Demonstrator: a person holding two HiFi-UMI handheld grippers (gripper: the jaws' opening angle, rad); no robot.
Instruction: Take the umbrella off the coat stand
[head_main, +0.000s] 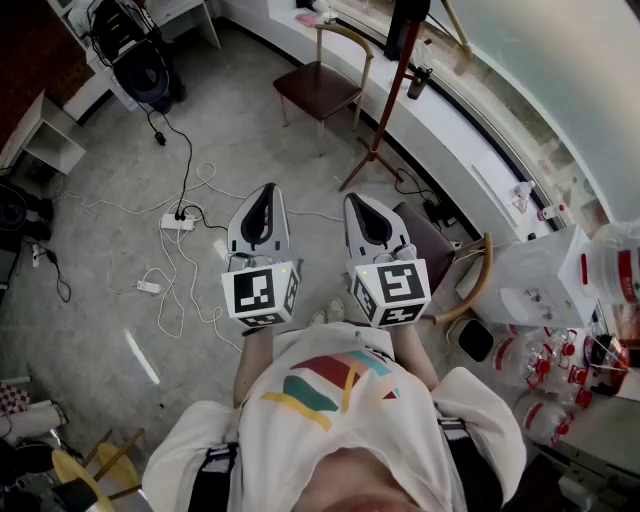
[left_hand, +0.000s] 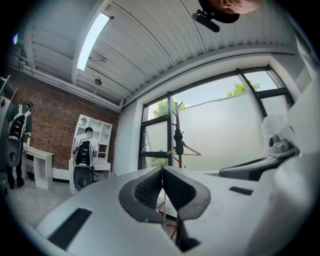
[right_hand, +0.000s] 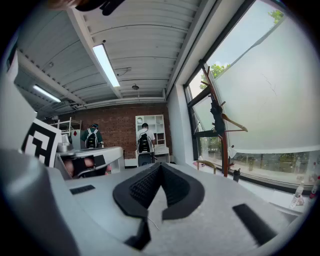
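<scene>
The left gripper (head_main: 266, 192) and right gripper (head_main: 354, 202) were held level and close in, both clenched on nothing, presumably readied for the approach. Beyond the chair (head_main: 318, 85), at the far edge of the floor (head_main: 200, 120), the umbrella (head_main: 405, 22) was hung high on the coat stand (head_main: 388, 105), well apart.

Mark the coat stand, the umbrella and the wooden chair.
coat stand (head_main: 393, 95), head view, red pole
umbrella (right_hand: 216, 117), right gripper view, folded black body
wooden chair (head_main: 315, 88), head view, seat
</scene>
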